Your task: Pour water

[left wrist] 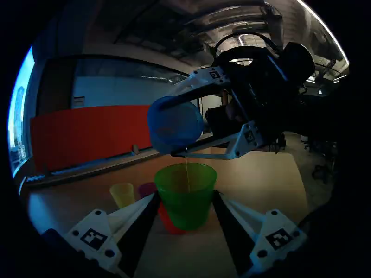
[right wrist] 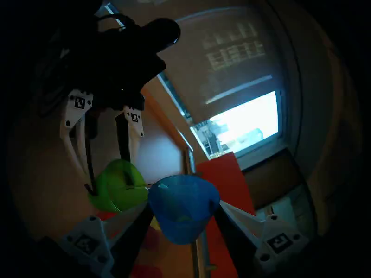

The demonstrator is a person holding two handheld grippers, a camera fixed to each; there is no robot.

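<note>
Left tongs (left wrist: 185,194) tight around upright green cup (left wrist: 185,206), right tongs (left wrist: 168,129) above, tight on tipped blue cup (left wrist: 176,123), thin stream (left wrist: 187,173) between

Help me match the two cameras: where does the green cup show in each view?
Left gripper view: the green cup sits low centre, directly under the tilted blue cup.
Right gripper view: the green cup is left of centre, just left of the blue cup.
Shared landmark: the blue cup, right beside the green one in both.

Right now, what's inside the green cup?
A thin stream from the tilted blue cup lands inside the green cup. The fill level cannot be seen; the tinted wall hides it.
</note>
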